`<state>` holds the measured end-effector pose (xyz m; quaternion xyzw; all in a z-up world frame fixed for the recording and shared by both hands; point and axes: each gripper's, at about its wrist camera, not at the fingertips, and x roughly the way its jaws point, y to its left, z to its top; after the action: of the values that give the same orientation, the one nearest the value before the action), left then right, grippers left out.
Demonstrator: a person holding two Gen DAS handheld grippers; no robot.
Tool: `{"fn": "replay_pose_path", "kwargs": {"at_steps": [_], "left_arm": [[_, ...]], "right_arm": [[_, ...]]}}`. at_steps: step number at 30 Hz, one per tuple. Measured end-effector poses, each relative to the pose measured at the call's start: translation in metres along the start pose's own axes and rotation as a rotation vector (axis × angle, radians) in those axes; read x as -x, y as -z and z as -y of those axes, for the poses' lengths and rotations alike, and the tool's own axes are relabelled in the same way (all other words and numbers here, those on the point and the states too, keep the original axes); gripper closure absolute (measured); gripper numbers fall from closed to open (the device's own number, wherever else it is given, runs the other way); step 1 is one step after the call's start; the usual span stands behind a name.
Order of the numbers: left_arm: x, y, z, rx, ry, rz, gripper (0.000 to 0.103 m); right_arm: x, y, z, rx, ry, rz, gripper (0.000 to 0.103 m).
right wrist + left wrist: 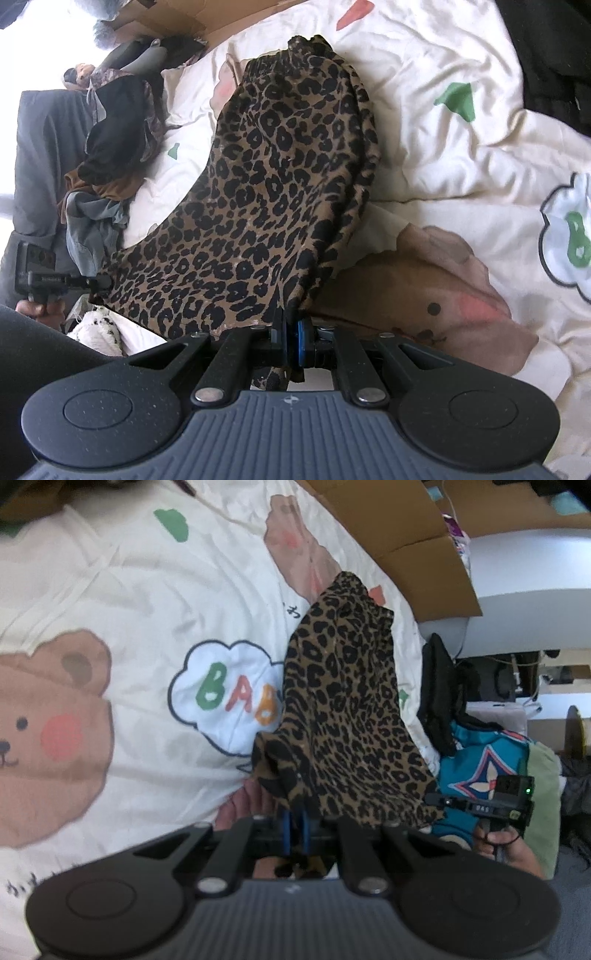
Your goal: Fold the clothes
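A leopard-print garment (pixel 343 701) stretches from both grippers away over the cream bear-print bed cover (pixel 129 602). My left gripper (pixel 295 812) is shut on one near corner of it, and cloth bunches between the blue pads (pixel 284 827). In the left wrist view the right gripper (pixel 434 799) pinches the other near corner, with a hand (pixel 506 849) behind it. In the right wrist view my right gripper (pixel 290 321) is shut on the garment (pixel 266 184), and the left gripper (pixel 103 282) grips the opposite corner. The gathered elastic end (pixel 295 61) rests on the bed cover (pixel 443 166).
A pile of dark and grey clothes (pixel 107 147) lies at the bed's edge. A black garment (pixel 439 698) and a teal one (pixel 484 760) sit beside the bed. Cardboard boxes (pixel 399 528) stand behind it, next to white furniture (pixel 532 590).
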<state>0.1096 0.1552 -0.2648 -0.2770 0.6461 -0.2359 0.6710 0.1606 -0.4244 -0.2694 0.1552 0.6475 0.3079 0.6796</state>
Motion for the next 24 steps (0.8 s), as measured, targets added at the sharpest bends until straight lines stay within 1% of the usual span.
{"fn": "replay_pose_path", "kwargs": {"at_steps": [7, 16, 24], "left_arm": [[-0.002, -0.022, 0.008, -0.033, -0.068, -0.007, 0.097], [-0.003, -0.047, 0.018, -0.06, -0.096, 0.008, 0.097], [-0.002, -0.07, 0.025, -0.09, -0.099, 0.027, 0.097]], "right_arm": [[-0.003, -0.015, -0.005, 0.014, 0.013, 0.017, 0.1], [-0.001, -0.032, -0.006, 0.03, 0.016, 0.048, 0.1], [0.002, -0.05, -0.008, 0.043, 0.016, 0.076, 0.1]]}}
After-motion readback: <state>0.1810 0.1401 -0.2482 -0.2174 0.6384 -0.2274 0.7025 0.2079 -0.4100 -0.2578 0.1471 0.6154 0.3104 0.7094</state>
